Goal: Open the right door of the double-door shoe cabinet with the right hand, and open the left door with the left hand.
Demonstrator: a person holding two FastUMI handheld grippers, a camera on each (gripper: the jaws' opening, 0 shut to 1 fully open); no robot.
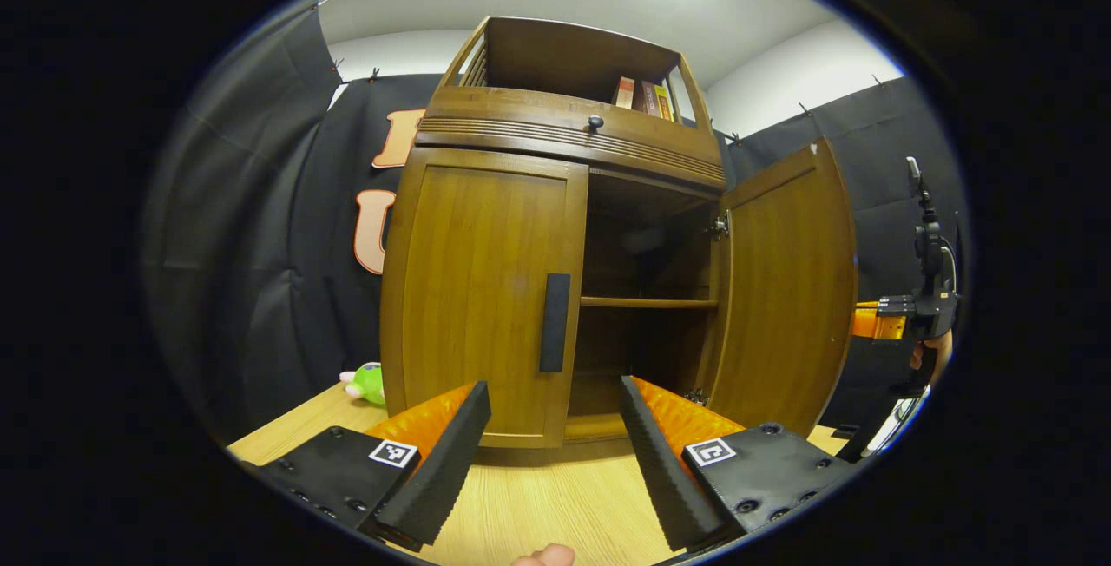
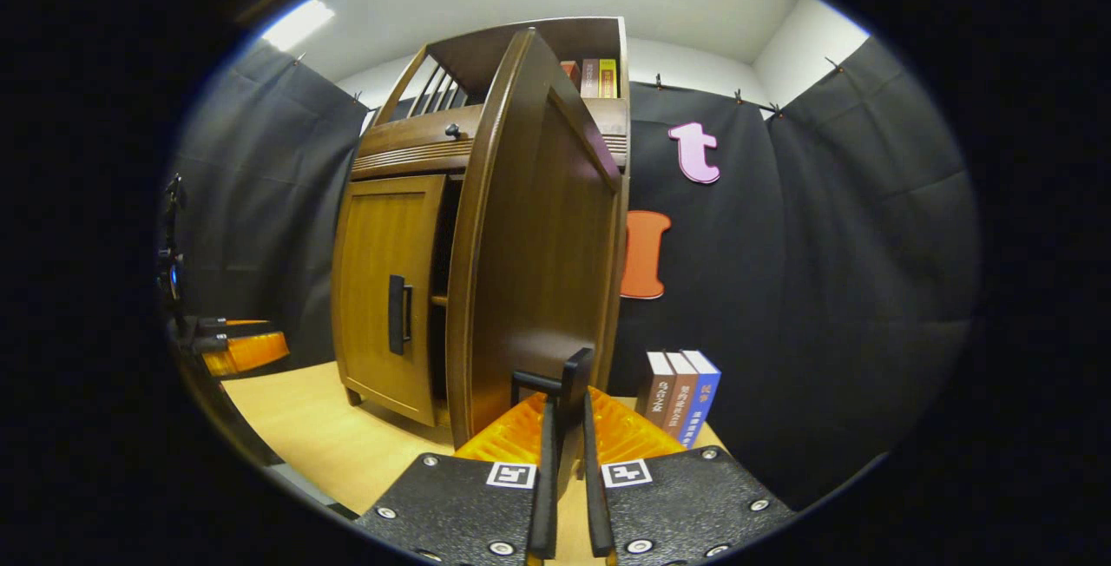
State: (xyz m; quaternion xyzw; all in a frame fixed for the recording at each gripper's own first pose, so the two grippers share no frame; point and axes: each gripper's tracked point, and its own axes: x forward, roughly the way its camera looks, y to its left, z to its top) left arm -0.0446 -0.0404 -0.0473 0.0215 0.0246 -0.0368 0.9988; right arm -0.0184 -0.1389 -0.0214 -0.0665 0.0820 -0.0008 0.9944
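The wooden shoe cabinet [image 1: 555, 128] stands on a light wood table. Its left door [image 1: 482, 288] is shut, with a black vertical handle [image 1: 555, 323] at its inner edge. My left gripper [image 1: 554, 392] is open just in front of and below that handle, touching nothing. The right door [image 1: 785, 288] is swung wide open, and inside a shelf [image 1: 647, 302] shows. In the right gripper view that door [image 2: 529, 245] stands edge-on, and my right gripper [image 2: 566, 405] is shut on its black handle [image 2: 573, 375]. The left door [image 2: 386, 288] shows beyond it.
A green plush toy [image 1: 369, 382] lies left of the cabinet. Three books [image 2: 681, 397] stand upright on the table right of the open door. More books [image 1: 642, 97] sit on the top shelf, above a drawer knob [image 1: 594, 122]. Black cloth walls enclose the table.
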